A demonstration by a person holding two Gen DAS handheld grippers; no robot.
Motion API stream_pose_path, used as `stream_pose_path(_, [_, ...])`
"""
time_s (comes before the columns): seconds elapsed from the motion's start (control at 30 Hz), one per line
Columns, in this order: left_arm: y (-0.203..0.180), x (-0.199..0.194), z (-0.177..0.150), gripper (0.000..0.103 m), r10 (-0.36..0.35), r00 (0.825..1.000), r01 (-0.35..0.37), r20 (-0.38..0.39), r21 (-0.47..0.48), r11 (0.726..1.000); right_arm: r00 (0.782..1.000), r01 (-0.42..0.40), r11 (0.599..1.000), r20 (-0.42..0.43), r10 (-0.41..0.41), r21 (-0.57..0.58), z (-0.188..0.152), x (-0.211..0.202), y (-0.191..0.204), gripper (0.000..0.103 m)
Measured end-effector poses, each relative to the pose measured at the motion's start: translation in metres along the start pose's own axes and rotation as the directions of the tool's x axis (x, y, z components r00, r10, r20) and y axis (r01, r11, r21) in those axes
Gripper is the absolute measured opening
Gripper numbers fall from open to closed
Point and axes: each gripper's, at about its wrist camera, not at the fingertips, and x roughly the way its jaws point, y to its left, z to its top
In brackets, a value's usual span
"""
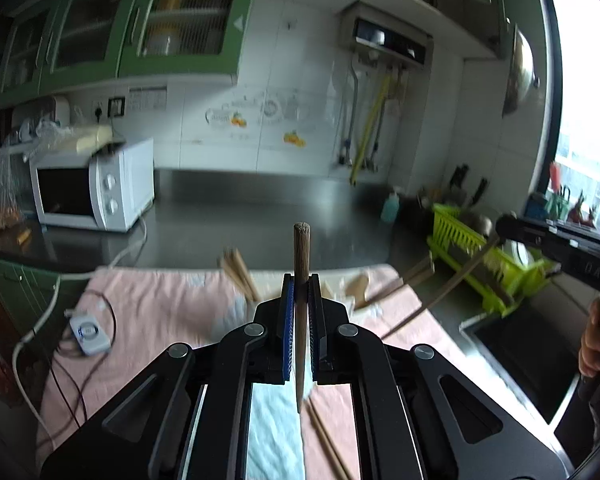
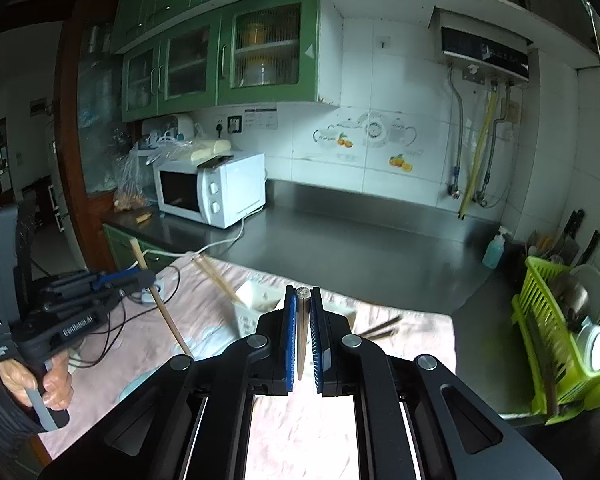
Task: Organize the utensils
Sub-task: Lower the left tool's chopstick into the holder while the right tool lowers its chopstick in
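Gripping one chopstick (image 1: 302, 264) each, left gripper (image 1: 301, 292) and right gripper (image 2: 302, 304); white holder (image 2: 256, 304) holds chopsticks; far-right rack (image 2: 556, 340) holds dishes.

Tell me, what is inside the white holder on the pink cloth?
Two chopsticks stand slanted in the white holder. The right gripper covers the holder's right part, so the rest inside cannot be seen.

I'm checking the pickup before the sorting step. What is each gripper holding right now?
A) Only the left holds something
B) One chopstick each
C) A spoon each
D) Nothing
B: the left gripper is clamped on a brown chopstick, and the right gripper on a dark chopstick.
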Motion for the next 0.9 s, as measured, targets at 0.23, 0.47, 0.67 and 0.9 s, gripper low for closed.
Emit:
stream_pose_path(0.23, [0.001,0.003,0.048,0.005,0.020,0.991,-0.019,0.134,-0.013,1.000,0.999,0.031,0.999,0.034,-0.031,-0.005,0.025,0.007,-0.011,0.007])
stream_pose_path(0.47, [0.006,0.029,0.074,0.005,0.069,0.975,-0.064,0.213,-0.029,0.998,0.998,0.051,0.999,0.039,-0.051,-0.005,0.038,0.029,-0.023,0.007])
stream_pose_path(0.67, [0.015,0.061,0.074,0.005,0.101,0.972,-0.093,0.211,-0.045,0.995,0.998,0.062,0.998,0.020,-0.061,-0.015,0.036,0.056,-0.029,0.007])
stream_pose_path(0.9, [0.026,0.084,0.060,0.005,0.115,0.979,-0.107,0.169,-0.058,0.993,0.998,0.057,0.998,0.016,-0.057,-0.001,0.032,0.078,-0.032,0.007])
